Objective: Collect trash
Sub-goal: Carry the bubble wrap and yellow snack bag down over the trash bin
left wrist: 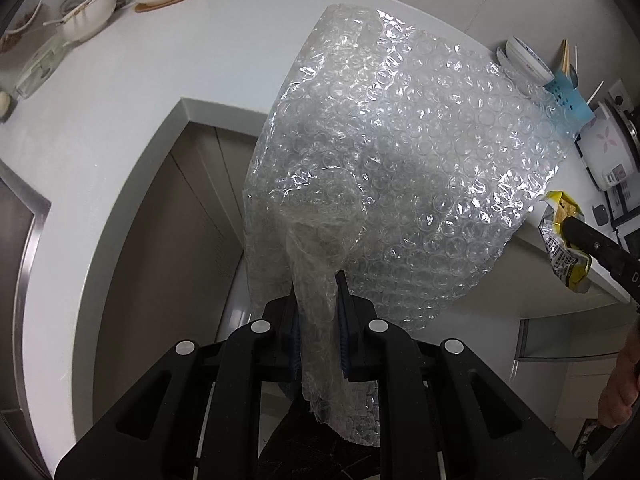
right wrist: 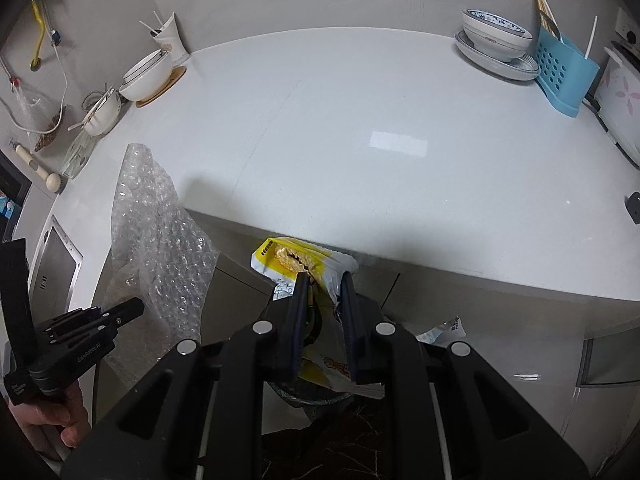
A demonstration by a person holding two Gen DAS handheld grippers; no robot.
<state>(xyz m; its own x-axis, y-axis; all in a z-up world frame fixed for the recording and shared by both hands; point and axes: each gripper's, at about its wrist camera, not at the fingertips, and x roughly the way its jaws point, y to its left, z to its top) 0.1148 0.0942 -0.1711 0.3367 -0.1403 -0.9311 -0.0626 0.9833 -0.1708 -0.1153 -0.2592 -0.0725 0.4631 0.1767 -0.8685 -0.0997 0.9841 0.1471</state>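
At far left on the white countertop: a white bowl with utensils, then a larger white bowl on a wooden coaster, a paper cup behind it against the wall. Lower left, beyond the counter edge: a steel sink rim.

Left of centre, off the near counter edge: left gripper pinching the bunched neck of a bubble wrap sheet, the sheet fanning up and out above the black fingers, held in the air in front of the cabinet doors. Seen from the right wrist view, side on, with the sheet rising from it.

Centre: right gripper clamped on a yellow-and-white snack wrapper, held just in front of the counter edge, above a dark bin lined with a bag. More crumpled packaging just right of the bin.

Far right on the counter: a blue-patterned bowl stacked on a plate, a blue perforated utensil holder with chopsticks beside it, then a white rice cooker with a pink flower print.
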